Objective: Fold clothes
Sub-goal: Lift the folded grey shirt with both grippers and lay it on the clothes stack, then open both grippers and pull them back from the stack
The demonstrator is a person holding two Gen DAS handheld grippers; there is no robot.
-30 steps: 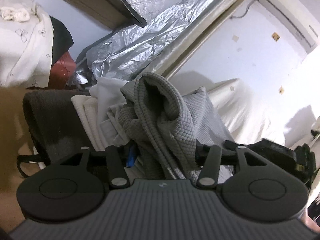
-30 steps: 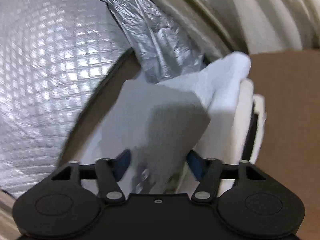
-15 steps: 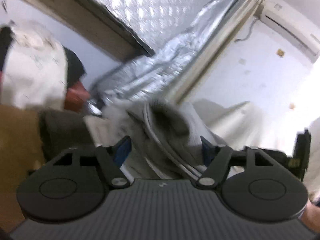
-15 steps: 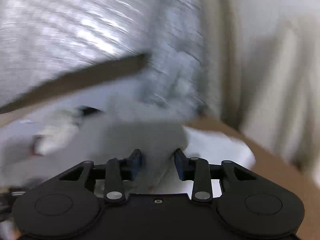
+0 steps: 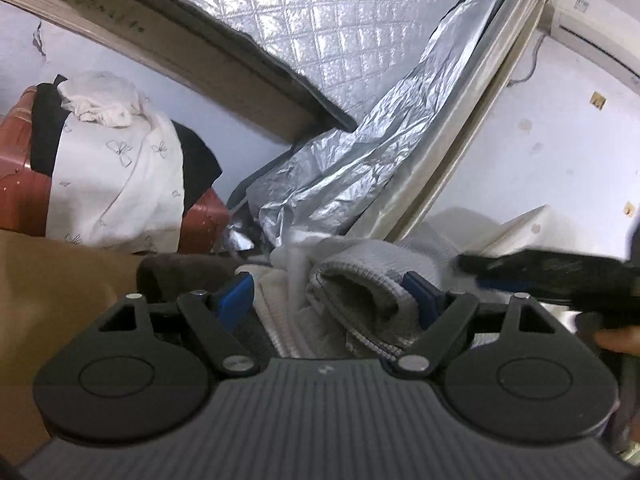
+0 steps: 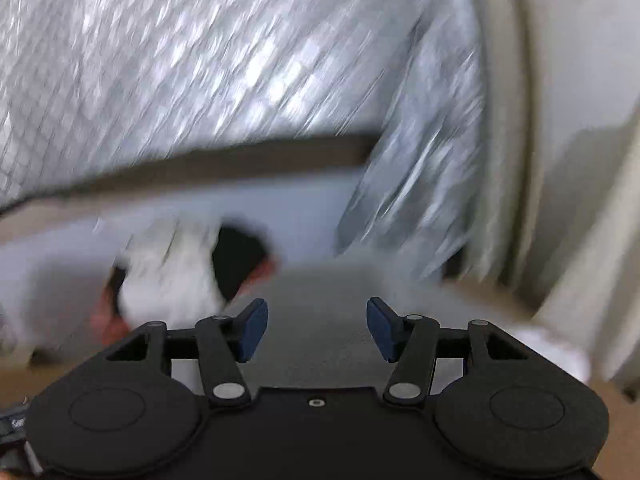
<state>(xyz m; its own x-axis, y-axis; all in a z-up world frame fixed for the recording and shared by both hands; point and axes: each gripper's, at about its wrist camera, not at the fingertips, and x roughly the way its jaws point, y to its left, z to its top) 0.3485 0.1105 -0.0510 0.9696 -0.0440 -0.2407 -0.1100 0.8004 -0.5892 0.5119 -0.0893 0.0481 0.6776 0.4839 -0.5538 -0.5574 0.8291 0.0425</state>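
A grey knit garment [image 5: 360,280] lies crumpled on a heap of cream and white clothes [image 5: 276,312], directly ahead in the left wrist view. My left gripper [image 5: 328,300] straddles it; its jaws are opening and the blue pads stand off the fabric. From the right edge my right gripper [image 5: 476,272] reaches toward the same heap, with a hand [image 5: 616,340] behind it. The right wrist view is badly blurred. There my right gripper [image 6: 316,328] is open, with nothing between its fingers and a dark grey cloth [image 6: 320,296] lying beyond.
A red suitcase [image 5: 16,184] draped with a white flower-print garment [image 5: 116,184] stands at the left. A silver quilted sheet [image 5: 340,40] hangs behind the heap. A dark brown cloth [image 5: 176,272] lies on the tan surface [image 5: 52,280]. An air conditioner [image 5: 592,28] sits on the upper right wall.
The left jaws have spread and the grey garment has sunk from a raised bunch onto the heap. The right gripper let go of the pale cloth, rolled and swung sideways with wider jaws.
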